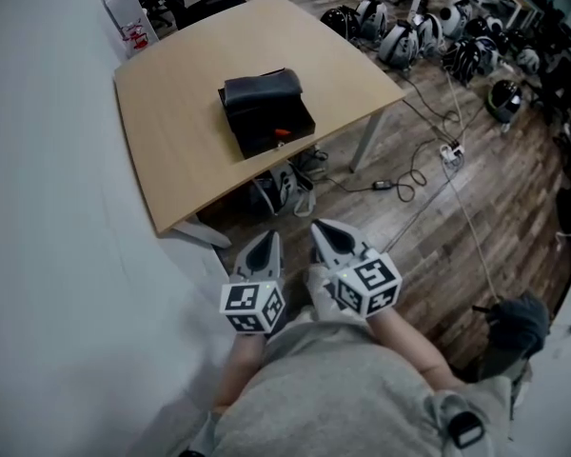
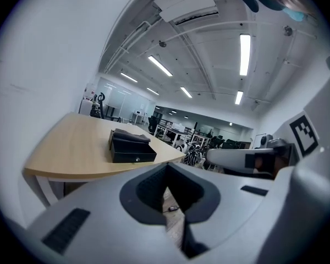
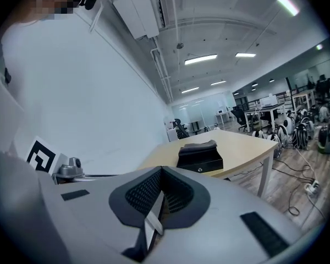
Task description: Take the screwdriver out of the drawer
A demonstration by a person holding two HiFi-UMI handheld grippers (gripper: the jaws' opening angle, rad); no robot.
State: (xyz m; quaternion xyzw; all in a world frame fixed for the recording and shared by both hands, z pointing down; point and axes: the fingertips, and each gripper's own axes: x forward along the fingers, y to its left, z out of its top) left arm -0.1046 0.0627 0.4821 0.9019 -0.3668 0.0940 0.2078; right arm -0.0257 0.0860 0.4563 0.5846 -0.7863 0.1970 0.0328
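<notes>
Left gripper (image 1: 265, 242) and right gripper (image 1: 324, 228), both pressed together and empty, are well short of the drawer box (image 1: 265, 110) ahead; arriving closed, they may shove it along the table (image 1: 176, 150).

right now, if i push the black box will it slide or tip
The black box looks low and wide, so it probably slides rather than tips. The table looks smooth, so little grip. The dark bundle on top may shift.

Box (image 1: 266, 112) inside hidden; red bit (image 1: 282, 133) on it too small to tell. Forearms (image 1: 414, 346) partly hidden by shirt (image 1: 333, 398).
</notes>
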